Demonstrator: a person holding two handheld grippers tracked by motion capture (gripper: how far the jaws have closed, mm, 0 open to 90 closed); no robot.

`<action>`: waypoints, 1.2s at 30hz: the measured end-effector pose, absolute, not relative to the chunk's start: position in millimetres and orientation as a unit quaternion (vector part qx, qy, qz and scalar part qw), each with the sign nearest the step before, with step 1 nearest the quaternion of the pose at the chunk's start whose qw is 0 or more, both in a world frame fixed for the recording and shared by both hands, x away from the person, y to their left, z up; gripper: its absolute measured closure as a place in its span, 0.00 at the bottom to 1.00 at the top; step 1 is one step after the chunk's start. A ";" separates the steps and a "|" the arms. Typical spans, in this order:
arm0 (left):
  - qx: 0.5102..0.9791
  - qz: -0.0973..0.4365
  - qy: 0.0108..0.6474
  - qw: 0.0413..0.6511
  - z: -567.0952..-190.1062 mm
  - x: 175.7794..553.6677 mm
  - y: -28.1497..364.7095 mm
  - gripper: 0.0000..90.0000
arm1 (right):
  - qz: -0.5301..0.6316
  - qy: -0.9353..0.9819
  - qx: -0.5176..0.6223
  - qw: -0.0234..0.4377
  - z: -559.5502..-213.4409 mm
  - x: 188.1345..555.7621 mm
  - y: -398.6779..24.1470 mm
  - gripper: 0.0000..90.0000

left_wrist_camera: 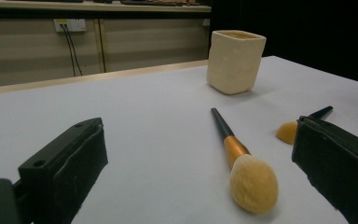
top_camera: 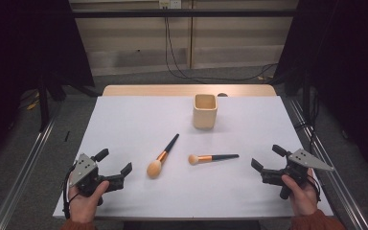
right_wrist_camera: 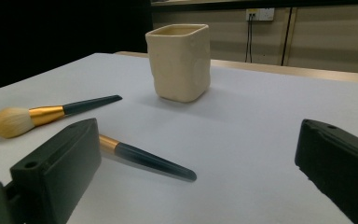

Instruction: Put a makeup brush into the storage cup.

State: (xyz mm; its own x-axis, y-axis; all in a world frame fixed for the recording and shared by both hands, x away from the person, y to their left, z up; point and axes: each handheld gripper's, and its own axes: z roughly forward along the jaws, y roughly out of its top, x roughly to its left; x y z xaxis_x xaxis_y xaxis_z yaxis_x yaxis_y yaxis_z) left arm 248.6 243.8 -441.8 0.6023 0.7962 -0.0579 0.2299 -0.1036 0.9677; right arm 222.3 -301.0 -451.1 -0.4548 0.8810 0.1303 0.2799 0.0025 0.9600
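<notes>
Left gripper (top_camera: 113, 161) and right gripper (top_camera: 267, 157) wide open, empty, two dark-handled, gold-banded tan brushes (top_camera: 162, 155) lying between

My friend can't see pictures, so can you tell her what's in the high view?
Two makeup brushes lie on a white table before a cream cup. A person's hands hold the left gripper and right gripper, jaws open, near the table's front corners.

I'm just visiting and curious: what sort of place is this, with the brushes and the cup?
Probably a lab or test bench set up for recording hand work, not a dressing room. A plain white table stands between dark curtains, cables hang down the back wall, and a person holds a left gripper and a right gripper.
</notes>
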 end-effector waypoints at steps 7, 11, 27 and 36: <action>0.700 0.248 0.377 0.553 -443.3 250.6 238.7 0.05 | 0.550 0.654 0.442 0.274 -451.1 223.0 -300.4 0.00; 0.702 0.247 0.374 0.553 -441.8 251.9 236.8 0.05 | 0.550 0.656 0.439 0.272 -451.3 222.9 -299.4 0.00; 0.716 0.250 0.353 0.548 -428.3 262.0 221.5 0.05 | 0.550 0.665 0.428 0.268 -449.8 224.2 -292.4 0.00; 0.727 0.249 0.346 0.538 -428.3 278.5 214.8 0.05 | 0.548 0.667 0.427 0.268 -450.4 224.4 -292.3 0.00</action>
